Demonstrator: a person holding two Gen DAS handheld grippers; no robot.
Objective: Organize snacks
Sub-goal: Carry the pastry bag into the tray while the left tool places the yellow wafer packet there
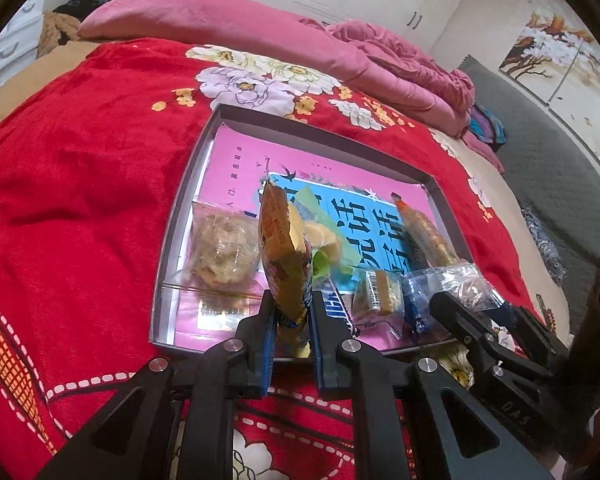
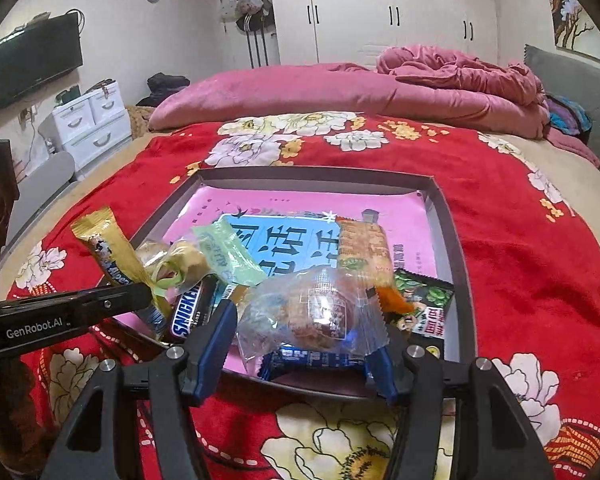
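Note:
A shallow grey box [image 1: 188, 184] [image 2: 452, 232] with a pink lining lies on the red flowered bedspread and holds several snacks. My left gripper [image 1: 291, 312] is shut on a gold wrapped bar [image 1: 280, 240] [image 2: 108, 248], held upright over the box's near edge. My right gripper [image 2: 304, 320] [image 1: 484, 308] is open around a clear-wrapped pastry [image 2: 312, 312] at the box's near edge; its jaws flank the wrapper. A Snickers bar [image 2: 190, 312], a clear bag of biscuits [image 1: 220, 248], an orange wrapped bar [image 2: 364, 244] [image 1: 424, 236] and a green-and-black packet [image 2: 424, 304] lie in the box.
A pink quilt [image 2: 340, 88] is heaped along the far side of the bed. White wardrobes [image 2: 380, 8] line the back wall. A TV [image 2: 32, 60] and white drawers [image 2: 88, 124] stand at the left. A grey headboard [image 2: 568, 80] is at the right.

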